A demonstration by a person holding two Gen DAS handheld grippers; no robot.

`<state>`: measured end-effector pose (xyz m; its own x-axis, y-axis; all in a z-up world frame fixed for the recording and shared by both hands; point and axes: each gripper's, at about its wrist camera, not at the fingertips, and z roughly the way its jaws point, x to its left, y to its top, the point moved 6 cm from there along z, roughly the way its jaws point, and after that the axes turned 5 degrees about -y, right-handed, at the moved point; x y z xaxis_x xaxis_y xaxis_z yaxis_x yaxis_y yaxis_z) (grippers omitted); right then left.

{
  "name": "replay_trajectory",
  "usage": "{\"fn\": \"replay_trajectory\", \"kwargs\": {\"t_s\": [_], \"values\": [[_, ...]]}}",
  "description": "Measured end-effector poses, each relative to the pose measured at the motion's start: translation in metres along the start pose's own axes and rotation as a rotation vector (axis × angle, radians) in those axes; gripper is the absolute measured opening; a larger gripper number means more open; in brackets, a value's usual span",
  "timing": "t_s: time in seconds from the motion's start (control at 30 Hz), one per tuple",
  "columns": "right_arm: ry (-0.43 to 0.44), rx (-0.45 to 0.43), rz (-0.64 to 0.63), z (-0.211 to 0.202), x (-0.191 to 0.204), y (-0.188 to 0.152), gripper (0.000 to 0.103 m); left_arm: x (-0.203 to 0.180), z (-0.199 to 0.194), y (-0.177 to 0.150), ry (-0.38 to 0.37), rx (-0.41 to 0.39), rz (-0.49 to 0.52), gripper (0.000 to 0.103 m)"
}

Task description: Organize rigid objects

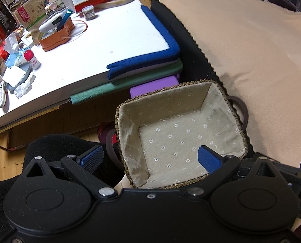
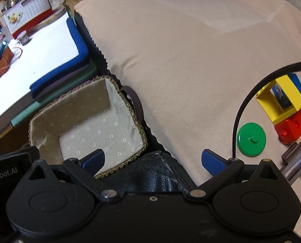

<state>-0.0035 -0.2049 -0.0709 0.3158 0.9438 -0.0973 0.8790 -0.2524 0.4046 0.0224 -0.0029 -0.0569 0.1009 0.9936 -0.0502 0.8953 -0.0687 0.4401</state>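
A woven basket (image 1: 234, 109) with a flowered cloth lining stands empty between the low table and the sofa; it also shows in the right wrist view (image 2: 130, 109). My left gripper (image 1: 150, 159) is open and empty, straddling the basket's near left wall. My right gripper (image 2: 153, 162) is open and empty, above the basket's near right corner and the sofa edge. On the beige cloth (image 2: 191, 60) at the right lie a green disc (image 2: 251, 139), red blocks (image 2: 291, 127) and a yellow open block (image 2: 280, 99).
A white low table (image 1: 101, 40) with foam edge guards (image 1: 150, 60) stands left, holding an orange box (image 1: 56, 34), a small bottle (image 1: 31, 59), a jar and clutter. A black cable (image 2: 249, 95) arcs over the toys. A grey-brown toy piece (image 2: 294, 160) lies at the right edge.
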Motion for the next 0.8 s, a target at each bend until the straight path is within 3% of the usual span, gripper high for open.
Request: {"fn": "replay_trajectory", "kwargs": {"t_s": [0.37, 0.5, 0.67, 0.8], "values": [[0.008, -0.156, 0.113, -0.067, -0.06, 0.027, 0.102, -0.009, -0.017, 0.006, -0.06, -0.095, 0.029, 0.096], [-0.001, -0.212, 0.194, -0.095, -0.112, 0.031, 0.102, -0.015, -0.022, 0.006, -0.083, -0.123, 0.049, 0.096], [-0.1, -0.293, 0.298, -0.129, -0.195, 0.021, 0.102, -0.028, -0.027, 0.002, -0.113, -0.149, 0.087, 0.096], [-0.164, -0.303, 0.392, -0.145, -0.266, -0.002, 0.102, -0.045, -0.031, -0.002, -0.129, -0.168, 0.14, 0.096]]}}
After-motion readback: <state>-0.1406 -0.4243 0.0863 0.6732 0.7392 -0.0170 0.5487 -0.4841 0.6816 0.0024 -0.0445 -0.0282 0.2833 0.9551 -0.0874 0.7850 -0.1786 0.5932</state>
